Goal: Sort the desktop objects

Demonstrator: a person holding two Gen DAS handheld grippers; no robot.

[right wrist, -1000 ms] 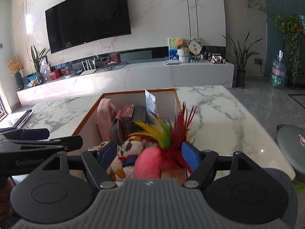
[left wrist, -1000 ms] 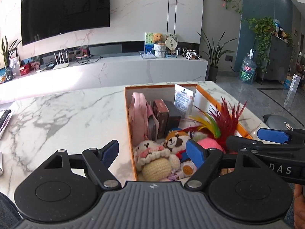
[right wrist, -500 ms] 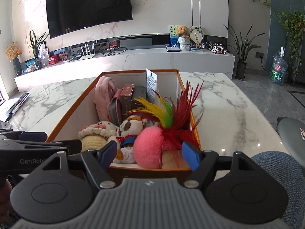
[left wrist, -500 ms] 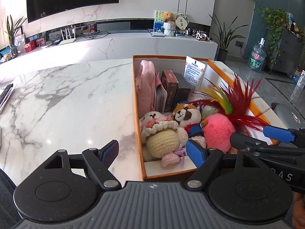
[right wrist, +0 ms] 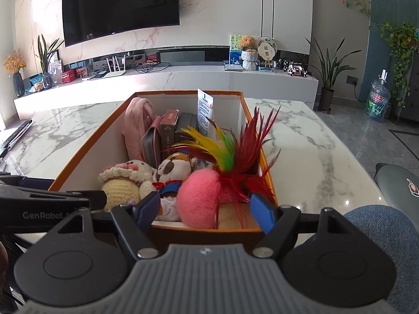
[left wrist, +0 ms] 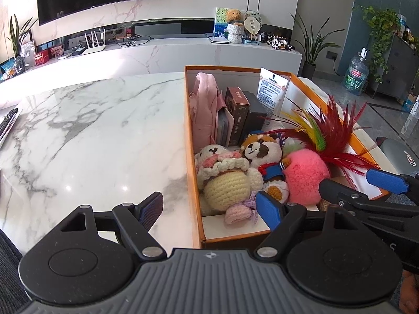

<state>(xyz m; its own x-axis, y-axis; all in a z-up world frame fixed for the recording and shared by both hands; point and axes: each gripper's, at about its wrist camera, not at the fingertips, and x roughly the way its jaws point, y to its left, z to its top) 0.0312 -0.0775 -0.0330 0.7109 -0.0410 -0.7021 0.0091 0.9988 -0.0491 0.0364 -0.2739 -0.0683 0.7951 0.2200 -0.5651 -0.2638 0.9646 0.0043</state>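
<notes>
Pink fluffy ball [right wrist: 199,198] in orange box [right wrist: 86,141] on tabletop [right wrist: 309,157], dead ahead of right gripper [right wrist: 205,209]; left gripper [left wrist: 209,209] offset. Both jaws wide, empty.

My left tool [left wrist: 209,210] and right tool [right wrist: 205,209]: black linkages, blue pads, silver screws, ribbed grey housing; left one marked "GenRobot". Blue denim on my knee [right wrist: 377,233].

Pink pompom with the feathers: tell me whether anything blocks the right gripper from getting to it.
Nothing visible does. The pink pompom sits against the near wall of the orange box, straight ahead of the open right gripper. Only the box's low near rim lies between; the plush dog sits beside the pompom.
</notes>
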